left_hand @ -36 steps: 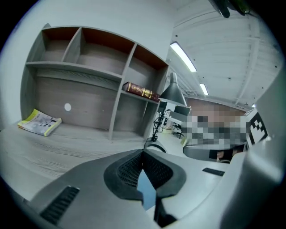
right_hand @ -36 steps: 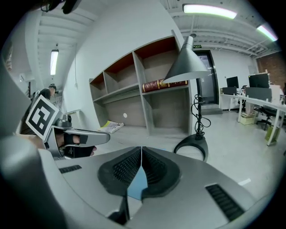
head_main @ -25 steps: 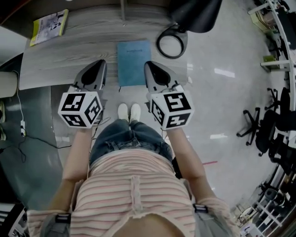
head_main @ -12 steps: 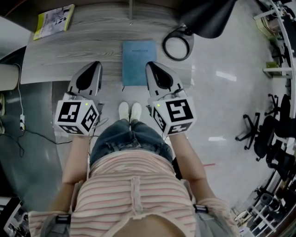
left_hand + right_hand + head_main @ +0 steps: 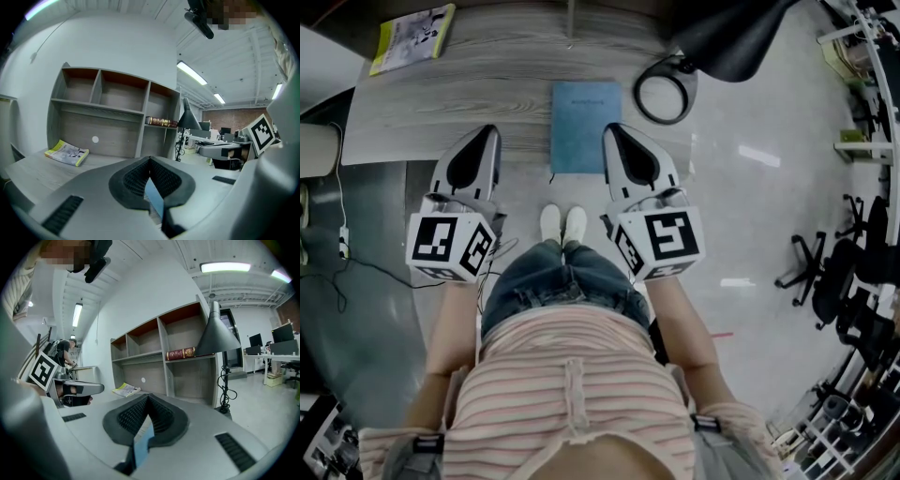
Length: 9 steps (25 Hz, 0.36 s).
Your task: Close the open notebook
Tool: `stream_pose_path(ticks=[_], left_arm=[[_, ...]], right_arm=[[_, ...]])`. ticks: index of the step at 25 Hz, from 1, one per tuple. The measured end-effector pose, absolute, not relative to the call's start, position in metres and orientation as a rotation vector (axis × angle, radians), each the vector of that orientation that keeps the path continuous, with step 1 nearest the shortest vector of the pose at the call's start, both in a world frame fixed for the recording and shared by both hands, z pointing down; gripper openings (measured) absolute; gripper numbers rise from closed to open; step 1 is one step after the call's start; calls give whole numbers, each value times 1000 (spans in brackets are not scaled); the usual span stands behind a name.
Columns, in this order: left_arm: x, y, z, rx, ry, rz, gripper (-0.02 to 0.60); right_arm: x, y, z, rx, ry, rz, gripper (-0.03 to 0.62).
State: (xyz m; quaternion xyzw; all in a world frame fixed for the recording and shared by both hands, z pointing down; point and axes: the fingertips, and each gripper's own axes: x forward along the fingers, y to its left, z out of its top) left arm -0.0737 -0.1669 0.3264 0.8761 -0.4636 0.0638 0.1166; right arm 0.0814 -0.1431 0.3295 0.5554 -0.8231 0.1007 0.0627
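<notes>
The blue notebook (image 5: 585, 127) lies closed and flat on the grey wooden desk (image 5: 487, 94), near its front edge. My left gripper (image 5: 487, 133) hovers at the desk edge to the notebook's left, its jaws shut with nothing between them. On the notebook's right my right gripper (image 5: 615, 131) is level with it, jaws together and empty too. Neither one touches the cover. In the left gripper view the left gripper (image 5: 150, 159) shows a blue sliver of the notebook (image 5: 154, 199) below its pads. The right gripper (image 5: 149, 397) shows the same sliver of the notebook (image 5: 142, 441) in its own view.
A yellow-green magazine (image 5: 411, 37) lies at the desk's back left. A black lamp with a ring base (image 5: 666, 94) and a dark shade (image 5: 731, 33) stands to the notebook's right. A shelf unit (image 5: 112, 112) rises behind the desk. Office chairs (image 5: 834, 262) stand on the floor far right.
Both grippers have drawn back a little from the desk toward the person's body and lifted slightly. The notebook lies where it was, closed.
</notes>
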Motion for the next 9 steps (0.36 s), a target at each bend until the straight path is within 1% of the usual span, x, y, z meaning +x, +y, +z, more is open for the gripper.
stream_pose_path(ticks=[9], left_arm=[[-86,-169,321,2569,-1394,165,11]], right_arm=[[78,-139,323,1679,-2517,299,17]])
